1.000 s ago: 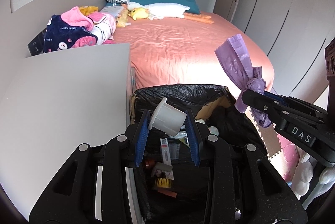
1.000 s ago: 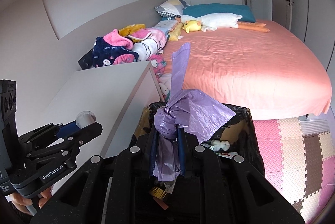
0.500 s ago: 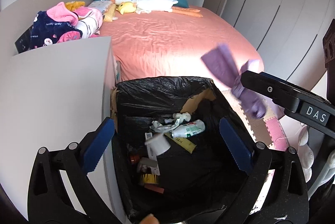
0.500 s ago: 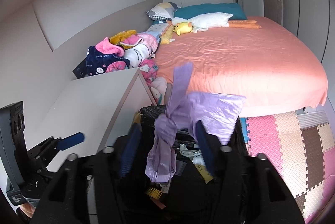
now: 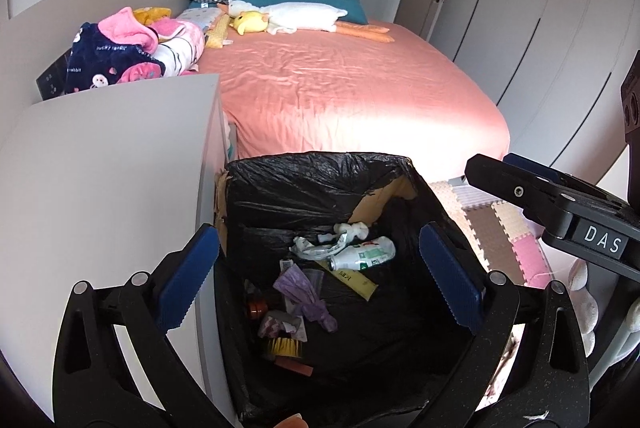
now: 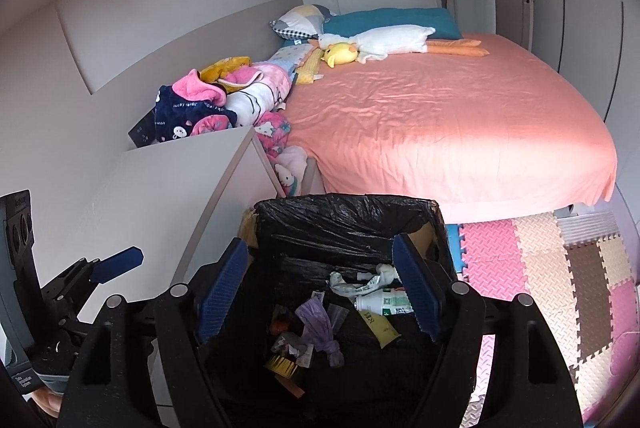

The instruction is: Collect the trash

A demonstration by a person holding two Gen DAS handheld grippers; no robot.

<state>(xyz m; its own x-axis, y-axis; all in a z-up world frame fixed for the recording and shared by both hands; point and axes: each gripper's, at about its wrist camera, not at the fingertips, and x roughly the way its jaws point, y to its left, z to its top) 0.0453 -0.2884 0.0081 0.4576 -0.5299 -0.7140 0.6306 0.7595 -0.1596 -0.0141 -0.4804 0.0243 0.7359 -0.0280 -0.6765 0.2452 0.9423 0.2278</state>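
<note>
A cardboard bin lined with a black bag (image 5: 320, 164) (image 6: 344, 204) stands below both grippers. Inside lie a knotted purple bag (image 5: 308, 292) (image 6: 320, 328), a white bottle (image 5: 364, 254) (image 6: 384, 302), crumpled paper, a yellow packet and other litter. My left gripper (image 5: 317, 234) hangs over the bin, open wide, with nothing between its blue pads. My right gripper (image 6: 320, 242) is also over the bin; its jaws are opening and nothing is between them. One right finger (image 5: 520, 184) shows at the edge of the left wrist view.
A grey cabinet top (image 5: 100, 168) adjoins the bin on the left. Behind it is a bed with a pink sheet (image 5: 340, 88), pillows, plush toys and a pile of clothes (image 5: 132, 52). Foam mat tiles (image 6: 540, 268) cover the floor on the right, by wardrobe doors (image 5: 540, 28).
The left gripper opened and its white cup dropped into the bin. The right gripper opened and the purple bag fell from it into the bin.
</note>
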